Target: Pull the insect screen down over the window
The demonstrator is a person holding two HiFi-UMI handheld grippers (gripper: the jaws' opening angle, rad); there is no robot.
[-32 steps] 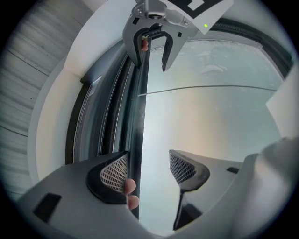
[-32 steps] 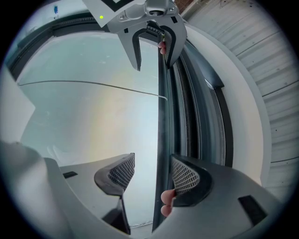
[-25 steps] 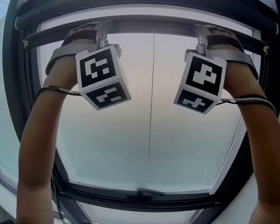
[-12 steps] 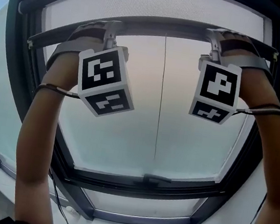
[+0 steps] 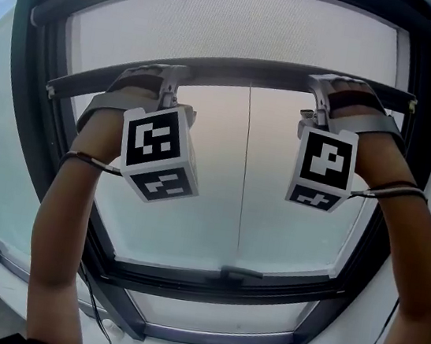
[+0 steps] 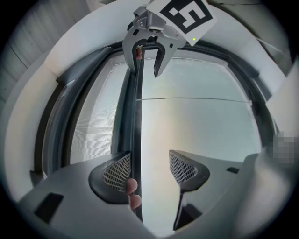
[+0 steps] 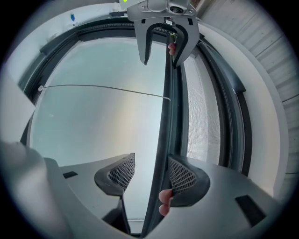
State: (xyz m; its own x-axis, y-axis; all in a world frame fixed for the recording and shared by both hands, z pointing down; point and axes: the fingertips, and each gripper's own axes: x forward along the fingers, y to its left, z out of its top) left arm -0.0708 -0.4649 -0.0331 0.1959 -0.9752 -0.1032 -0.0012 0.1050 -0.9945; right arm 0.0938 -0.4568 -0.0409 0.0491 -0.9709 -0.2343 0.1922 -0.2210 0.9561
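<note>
The left claw point(image 6: 149, 170) is released: its jaws stand apart with the bar point(image 6: 135, 116) of the screen running between them, lying along one pad and clear of the other. The right claw point(image 7: 149, 176) is the same, open, with the bar against one pad only. Neither claw clamps. Each just rests on the bar, one toward each end of it, and a fingertip point(image 6: 132, 186) of the person shows beside the bar in both gripper views.

The screen point(image 5: 236, 27) is only partly drawn. Its mesh covers the strip above the bar, while the glass point(image 5: 195, 204) below the bar is bare down to the lower window frame point(image 5: 225, 276). A thin string point(image 5: 243, 179) hangs from the middle of the bar.

The main risk is likely the loose hold. With the jaws apart, a pull angled away from the bar could let it slide off a pad, and a sprung screen would then run back up. Unequal pull from the two claws could tilt the bar and wedge it against the sides of the frame. The string could also snag on a claw moving near the middle of the bar.
</note>
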